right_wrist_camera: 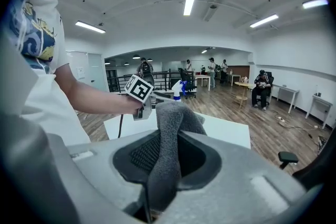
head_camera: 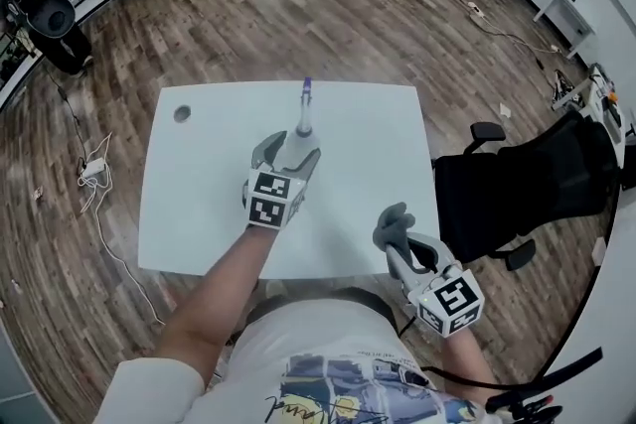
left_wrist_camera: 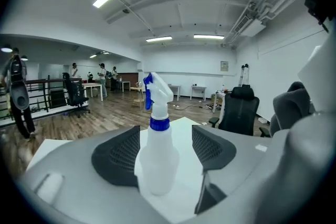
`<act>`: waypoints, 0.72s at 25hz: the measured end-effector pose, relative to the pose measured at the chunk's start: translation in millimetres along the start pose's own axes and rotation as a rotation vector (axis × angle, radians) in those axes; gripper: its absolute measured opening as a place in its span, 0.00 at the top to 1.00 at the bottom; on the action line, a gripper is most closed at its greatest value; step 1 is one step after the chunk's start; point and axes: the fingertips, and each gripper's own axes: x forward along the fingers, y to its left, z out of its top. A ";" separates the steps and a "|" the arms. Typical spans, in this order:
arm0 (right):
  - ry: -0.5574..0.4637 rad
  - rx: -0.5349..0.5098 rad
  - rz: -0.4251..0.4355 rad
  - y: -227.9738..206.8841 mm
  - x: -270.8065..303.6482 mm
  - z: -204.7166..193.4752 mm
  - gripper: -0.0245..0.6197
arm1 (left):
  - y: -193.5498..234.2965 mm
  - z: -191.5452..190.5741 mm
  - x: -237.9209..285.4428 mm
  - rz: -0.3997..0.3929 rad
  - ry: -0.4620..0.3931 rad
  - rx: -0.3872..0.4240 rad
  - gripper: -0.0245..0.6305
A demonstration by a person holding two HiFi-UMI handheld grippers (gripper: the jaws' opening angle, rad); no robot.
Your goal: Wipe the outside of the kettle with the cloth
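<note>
head view: white surface (head_camera: 199,204) with a spray bottle (head_camera: 304,114) standing near its middle. left gripper (head_camera: 290,150) holds its fingers (left_wrist_camera: 118,157) wide, one on either side of the bottle. right gripper (head_camera: 409,251), at the near right edge, pinches a grey cloth (head_camera: 394,225).

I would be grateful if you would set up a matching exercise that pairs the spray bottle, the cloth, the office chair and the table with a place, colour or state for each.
Things:
1. spray bottle
2. cloth
3. office chair
4. table

Places, colours or states:
A. grey, clamped in the right gripper
B. upright between the open jaws of the left gripper
C. black, beside the table's right edge
D. white and rectangular

Pairs: 1-B, 2-A, 3-C, 4-D
</note>
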 end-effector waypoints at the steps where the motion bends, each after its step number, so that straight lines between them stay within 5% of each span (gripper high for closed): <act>1: 0.003 -0.004 0.005 -10.3 -0.4 0.5 0.84 | 2.7 -1.3 9.3 0.021 0.006 -0.009 0.49; 6: 0.010 -0.025 0.017 -57.9 -7.2 0.7 0.84 | 12.2 -8.7 41.6 0.112 0.011 -0.028 0.50; 10: 0.028 -0.017 0.033 -89.7 -10.6 -11.4 0.84 | 26.0 -16.2 52.9 0.195 0.006 -0.015 0.62; 18: 0.008 -0.077 0.117 -95.7 17.0 -9.4 0.84 | 24.1 -14.9 24.9 0.127 -0.054 -0.089 0.64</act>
